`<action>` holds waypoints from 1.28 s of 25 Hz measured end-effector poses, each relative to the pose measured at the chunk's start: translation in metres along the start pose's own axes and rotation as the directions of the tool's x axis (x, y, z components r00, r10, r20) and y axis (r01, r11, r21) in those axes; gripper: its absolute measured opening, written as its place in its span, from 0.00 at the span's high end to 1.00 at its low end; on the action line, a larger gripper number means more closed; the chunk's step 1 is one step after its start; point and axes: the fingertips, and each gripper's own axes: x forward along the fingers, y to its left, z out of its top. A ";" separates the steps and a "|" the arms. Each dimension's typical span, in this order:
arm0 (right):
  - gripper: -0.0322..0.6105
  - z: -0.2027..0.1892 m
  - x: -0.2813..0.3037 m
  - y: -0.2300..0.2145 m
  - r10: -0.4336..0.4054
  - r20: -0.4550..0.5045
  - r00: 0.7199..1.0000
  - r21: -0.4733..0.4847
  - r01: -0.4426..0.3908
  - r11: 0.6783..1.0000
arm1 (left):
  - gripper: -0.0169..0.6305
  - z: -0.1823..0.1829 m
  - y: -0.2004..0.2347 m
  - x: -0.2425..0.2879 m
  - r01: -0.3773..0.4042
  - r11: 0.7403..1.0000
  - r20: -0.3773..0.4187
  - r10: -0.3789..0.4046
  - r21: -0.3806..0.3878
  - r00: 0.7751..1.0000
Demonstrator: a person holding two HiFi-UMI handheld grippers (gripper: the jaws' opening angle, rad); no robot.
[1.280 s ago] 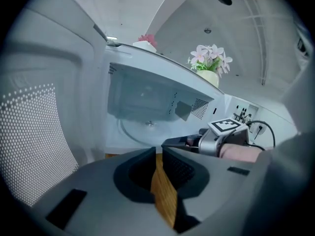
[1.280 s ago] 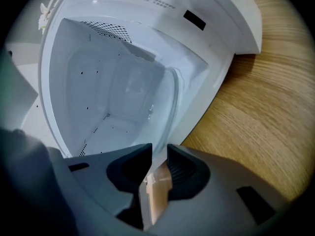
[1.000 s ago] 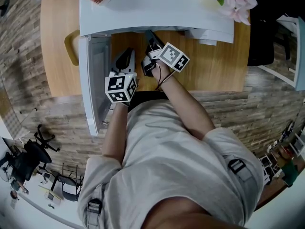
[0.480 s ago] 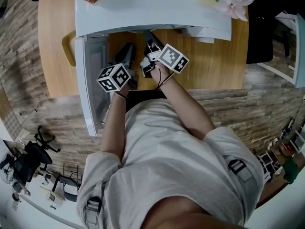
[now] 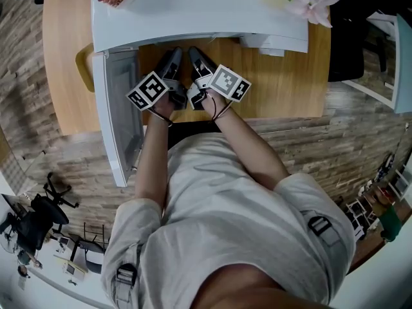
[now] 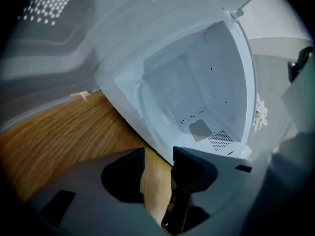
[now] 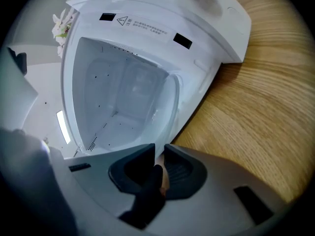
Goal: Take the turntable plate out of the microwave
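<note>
Turntable plate (image 7: pixel 164 104) rim clamped between right tool (image 7: pixel 159 152) jaws

Office: swivel chairs (image 5: pixel 31 227), wooden desk (image 5: pixel 64 76)

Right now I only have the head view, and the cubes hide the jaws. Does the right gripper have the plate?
Observer: Yes. The right gripper has just eased its jaws slightly wider, yet they pinch the near rim of the plate.
Operator: And the left?
Observer: The left gripper has just opened its jaws wide; only the table shows between them.
Operator: Is the plate out?
Observer: Not yet. It reaches from the right jaws back into the cavity of the microwave.
</note>
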 end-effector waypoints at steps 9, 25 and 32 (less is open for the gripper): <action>0.68 0.025 -0.005 -0.013 -0.037 -0.025 0.999 -0.179 0.032 0.983 | 0.66 0.009 0.005 0.010 0.028 0.996 0.062 -0.023 -0.086 0.998; 0.78 0.021 -0.010 -0.017 -0.050 -0.085 0.995 -0.232 0.029 0.972 | 0.79 0.003 0.000 0.000 0.002 1.000 0.044 -0.002 -0.007 0.999; 0.62 0.030 -0.007 -0.021 -0.039 -0.090 0.995 -0.233 0.017 0.972 | 0.62 0.022 0.007 -0.004 0.010 0.995 0.137 0.003 -0.097 0.991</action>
